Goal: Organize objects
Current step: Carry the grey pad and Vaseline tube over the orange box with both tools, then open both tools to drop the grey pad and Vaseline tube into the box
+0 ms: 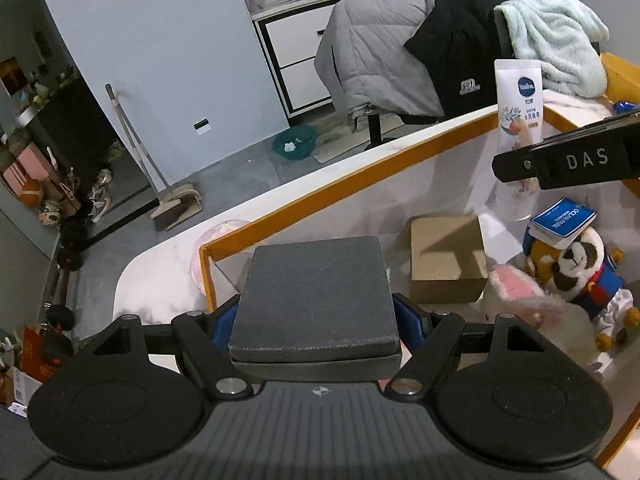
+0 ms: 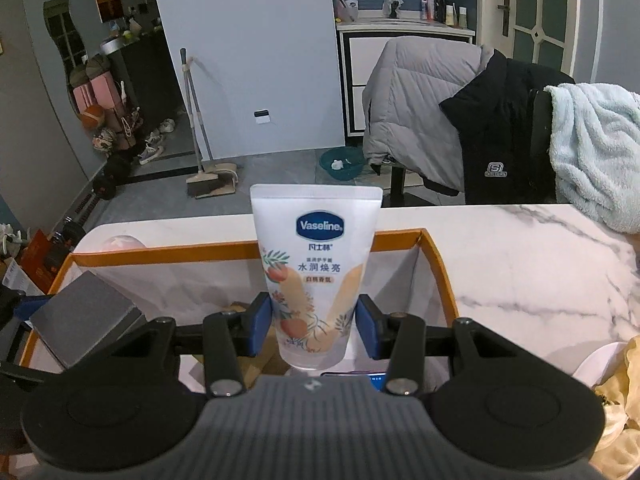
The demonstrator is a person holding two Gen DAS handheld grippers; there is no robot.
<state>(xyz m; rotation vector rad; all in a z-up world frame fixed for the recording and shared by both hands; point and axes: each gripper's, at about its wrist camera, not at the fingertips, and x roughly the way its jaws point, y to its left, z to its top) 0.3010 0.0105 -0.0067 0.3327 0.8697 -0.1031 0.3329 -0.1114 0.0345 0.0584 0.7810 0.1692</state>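
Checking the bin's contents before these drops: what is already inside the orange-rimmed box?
Inside the orange-rimmed box: a cardboard box, a plush dog with a blue booklet on its head, and something pink and fluffy. The held dark box covers the near floor.

1. On the white tube (image 2: 316,276) we read "Vaseline" in a blue oval, and under it the Chinese words "水润焕亮".
2. On the black jacket (image 2: 500,140) we see a small white "S" logo; the word below it is too small for us to read.
3. On the black finger (image 1: 568,160) of the other gripper, in the left wrist view, we read "DAS".
4. The blue box (image 1: 562,218) has white print, upside down; we cannot read it.
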